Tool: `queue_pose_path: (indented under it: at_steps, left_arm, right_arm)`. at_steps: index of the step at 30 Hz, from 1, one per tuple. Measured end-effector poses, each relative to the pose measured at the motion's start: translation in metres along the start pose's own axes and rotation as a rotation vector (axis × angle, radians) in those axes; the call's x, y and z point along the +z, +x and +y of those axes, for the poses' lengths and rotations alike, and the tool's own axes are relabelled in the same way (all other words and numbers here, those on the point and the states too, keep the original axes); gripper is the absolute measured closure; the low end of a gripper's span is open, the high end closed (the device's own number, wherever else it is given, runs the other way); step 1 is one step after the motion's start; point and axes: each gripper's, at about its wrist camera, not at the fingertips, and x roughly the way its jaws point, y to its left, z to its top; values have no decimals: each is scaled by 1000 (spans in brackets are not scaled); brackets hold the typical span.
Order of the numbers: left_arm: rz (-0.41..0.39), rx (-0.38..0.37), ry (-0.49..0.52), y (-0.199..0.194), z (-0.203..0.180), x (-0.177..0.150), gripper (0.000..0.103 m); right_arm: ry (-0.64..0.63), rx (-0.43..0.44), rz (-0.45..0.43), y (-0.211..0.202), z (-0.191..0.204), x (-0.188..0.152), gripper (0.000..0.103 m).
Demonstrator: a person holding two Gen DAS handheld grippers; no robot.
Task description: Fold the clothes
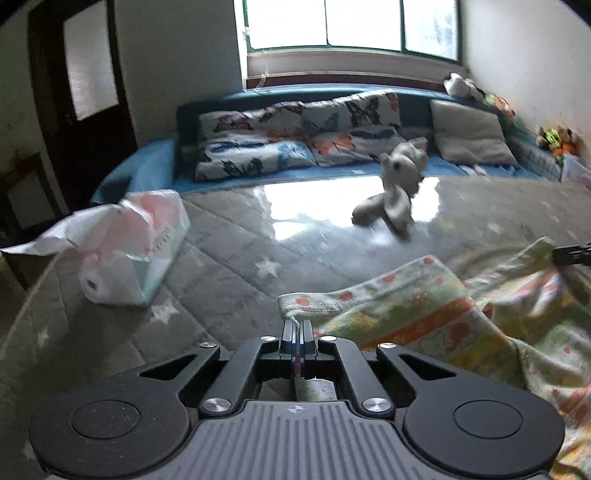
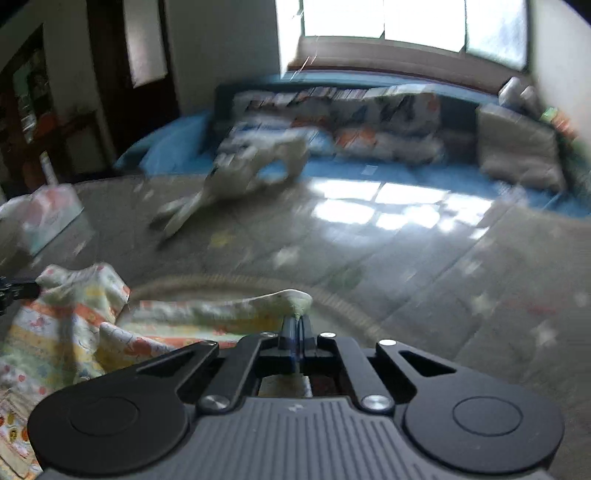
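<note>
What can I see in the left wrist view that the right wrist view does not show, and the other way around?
Only the left wrist view shows the left gripper shut on the patterned cloth's corner. Only the right wrist view shows the right gripper shut on another cloth corner, plus dark shelves. Both share the cloth, grey star mat, plush toy, tissue pack, butterfly pillows and window.

Motion blur smears most of the right wrist view: the butterfly-print pillows (image 2: 332, 125) are streaks and the stuffed toy (image 2: 243, 177) is a pale shape with no readable face. The patterned garment (image 1: 461, 332) runs off the right and bottom edges of the left wrist view, and its pinched edge vanishes between each gripper's closed fingers. The tissue pack (image 1: 144, 254) carries print too small to read
</note>
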Motion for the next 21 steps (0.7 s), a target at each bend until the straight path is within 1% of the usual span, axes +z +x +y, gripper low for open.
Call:
queue_pose_path:
  at_steps: [2,4,6,7,8,11,12,13,14,15,16,19,21]
  left_arm:
    - [2,10,1,4,0,2,101]
    - [4,20,3,8,0,5,101]
    - [6,30,4,11,0,7,96]
    - [6,36,5,13,0,8,96]
    - [7,40,6,15,0,9,95]
    - [9,40,-2,14,2,9,90]
    - [11,40,-6,14,3,10,89]
    - [12,39,-10,14,4,10,89]
    - [14,39,-14,14,5,10,83]
    - [15,38,-18,14,6,10,74]
    - [15,36,-27,14,7,11,72]
    - [12,21,-49,16,10,14,71]
    - [9,4,-51,18,8,16,72]
  right_arm:
    - [18,-48,-46,-6,-6,3,102]
    - [22,-57,-17,2,-9,3,101]
    - [18,-76,19,10,-10,2,97]
    - [13,-92,37,14,-10,1,97]
    - [15,-91,33,13,-10,1,96]
    - [26,-85,14,6,-11,4,85]
    - [29,-82,7,3,-11,5,75]
    - [39,-75,8,3,-12,6,73]
    - [40,-68,12,5,-13,9,73]
    - [51,-61,19,8,-15,10,74]
    - [63,-54,25,10,-17,11,74]
    - [124,-23,56,19,-26,11,74]
    - [158,-9,68,24,-31,9,78]
